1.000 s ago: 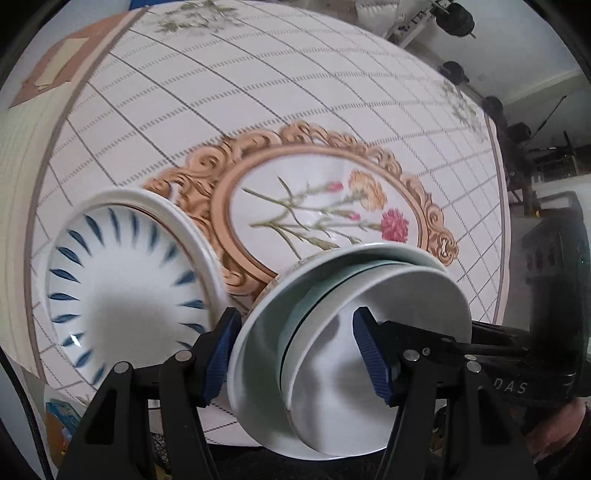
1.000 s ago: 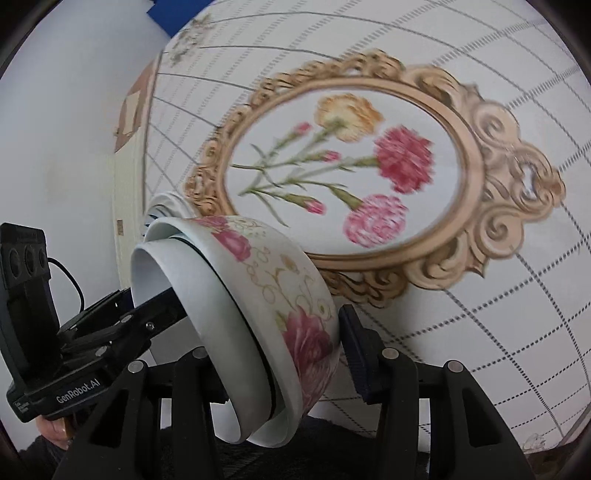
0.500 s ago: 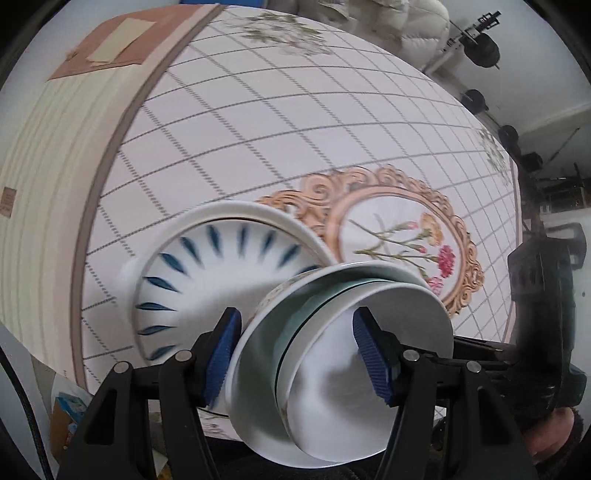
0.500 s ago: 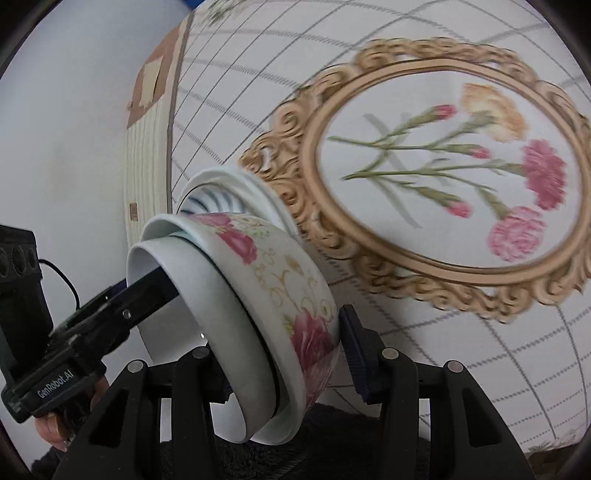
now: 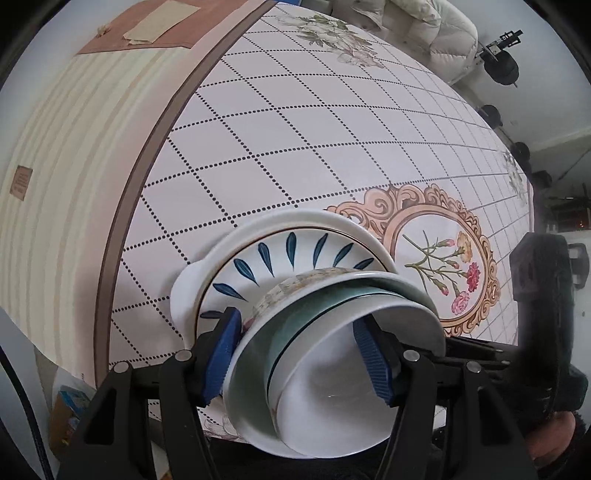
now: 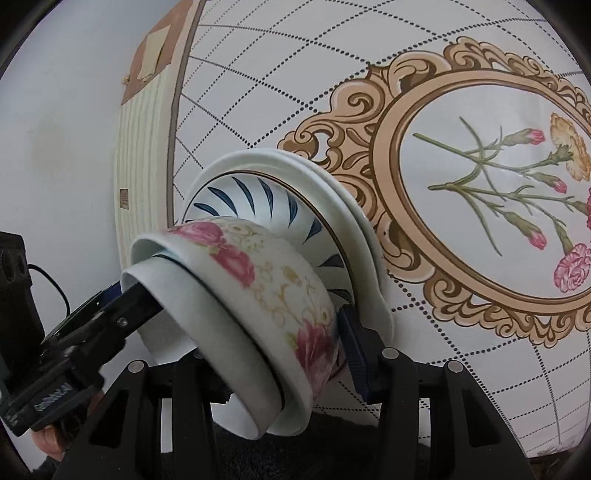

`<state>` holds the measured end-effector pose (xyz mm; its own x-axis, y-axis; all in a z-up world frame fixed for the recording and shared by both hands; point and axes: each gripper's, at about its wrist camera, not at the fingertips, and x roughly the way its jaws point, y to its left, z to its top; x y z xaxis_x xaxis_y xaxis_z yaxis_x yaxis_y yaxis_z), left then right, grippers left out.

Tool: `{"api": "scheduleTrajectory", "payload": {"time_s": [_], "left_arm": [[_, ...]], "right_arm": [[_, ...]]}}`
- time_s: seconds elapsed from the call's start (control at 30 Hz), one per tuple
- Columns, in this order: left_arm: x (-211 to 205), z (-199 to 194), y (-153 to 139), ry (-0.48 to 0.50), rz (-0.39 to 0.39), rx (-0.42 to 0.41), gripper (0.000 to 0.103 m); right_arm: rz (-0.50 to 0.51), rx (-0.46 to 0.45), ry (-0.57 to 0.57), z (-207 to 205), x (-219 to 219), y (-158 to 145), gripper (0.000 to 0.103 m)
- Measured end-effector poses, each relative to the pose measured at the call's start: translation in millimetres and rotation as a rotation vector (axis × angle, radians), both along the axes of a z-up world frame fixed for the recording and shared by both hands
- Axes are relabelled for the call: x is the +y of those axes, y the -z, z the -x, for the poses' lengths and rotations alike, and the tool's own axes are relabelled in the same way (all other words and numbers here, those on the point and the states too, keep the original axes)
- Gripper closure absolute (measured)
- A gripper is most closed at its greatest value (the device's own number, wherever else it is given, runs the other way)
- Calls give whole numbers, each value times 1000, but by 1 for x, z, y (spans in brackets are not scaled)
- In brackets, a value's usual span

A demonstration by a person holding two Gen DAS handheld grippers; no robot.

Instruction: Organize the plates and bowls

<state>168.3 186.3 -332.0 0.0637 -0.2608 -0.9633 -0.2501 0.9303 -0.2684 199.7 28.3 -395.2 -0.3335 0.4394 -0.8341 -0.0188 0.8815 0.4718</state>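
A tilted stack of three nested bowls (image 5: pixel 332 406) hangs just above the table: a rose-patterned outer bowl (image 6: pixel 277 295), a teal one and a white inner one. My left gripper (image 5: pixel 295 358) is shut on the stack's wall, one pad outside and one inside the white bowl. My right gripper (image 6: pixel 275 358) is shut on the same stack from the other side, its left finger hidden behind the bowls. Directly behind and under the bowls lies a blue-leaf plate (image 5: pixel 295 254) resting in a white dish (image 5: pixel 184 291) on the table.
The checked tablecloth (image 5: pixel 295 129) bears a framed flower medallion (image 5: pixel 439 258) to the right of the plates. The table's brown-banded edge (image 5: pixel 147 166) runs close on the left. A cardboard box (image 5: pixel 68 417) sits on the floor below, and a pale sofa (image 5: pixel 424 26) stands beyond the table.
Both grippers carried the bowl stack leftward across the table, off the flower medallion. The bowls now hang over the blue-leaf plate instead of beside it.
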Motion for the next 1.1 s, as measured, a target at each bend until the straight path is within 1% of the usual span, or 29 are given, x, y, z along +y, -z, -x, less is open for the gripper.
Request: {"api": "scheduleTrajectory", "payload": {"time_s": [0.13, 0.33, 0.43, 0.5, 0.53, 0.57, 0.6, 0.63, 0.67, 0.77, 0.8, 0.83, 0.87, 0.9, 0.97, 1.0, 1.07, 1.1], "left_arm": [[2, 0, 4, 0, -3, 1, 44], [7, -1, 4, 15, 9, -5, 44], [3, -2, -2, 41, -22, -21, 44], [0, -2, -8, 59, -64, -37, 43], [0, -1, -11, 65, -81, -46, 42], [0, -1, -15, 70, -94, -53, 42], [0, 1, -19, 73, -111, -58, 42], [0, 2, -23, 76, -132, -65, 42], [0, 5, -27, 80, -153, -70, 42], [1, 14, -38, 87, -198, -77, 41], [1, 18, -42, 83, -209, -84, 39], [2, 23, -48, 78, -220, -92, 35], [2, 28, -54, 73, -229, -102, 34], [2, 32, -60, 67, -235, -112, 32], [1, 42, -72, 62, -259, -132, 21], [0, 46, -80, 58, -268, -146, 17], [-3, 57, -95, 51, -276, -181, 17], [-5, 62, -103, 48, -277, -195, 14]], "right_arm": [[16, 9, 4, 1, 5, 5, 53], [43, -11, 22, 3, 8, 2, 54], [73, -54, 14, 4, 12, -9, 52], [109, -85, 11, 5, 13, -18, 49], [135, -109, 2, 7, 13, -25, 45], [159, -130, -3, 7, 12, -30, 34], [193, -161, -11, 10, 11, -38, 28], [210, -187, -16, 12, 11, -45, 19], [235, -222, -20, 16, 11, -55, 14], [284, -285, -19, 26, 6, -76, 13], [294, -307, -17, 29, 3, -83, 13], [302, -331, -16, 32, 0, -93, 9], [322, -362, -12, 37, -4, -105, 5], [335, -386, -9, 41, -7, -114, 4], [359, -436, 0, 50, -12, -132, 0], [371, -458, 7, 55, -13, -142, 0], [389, -504, 9, 67, -20, -162, 0], [400, -528, 9, 72, -23, -171, 0]]}}
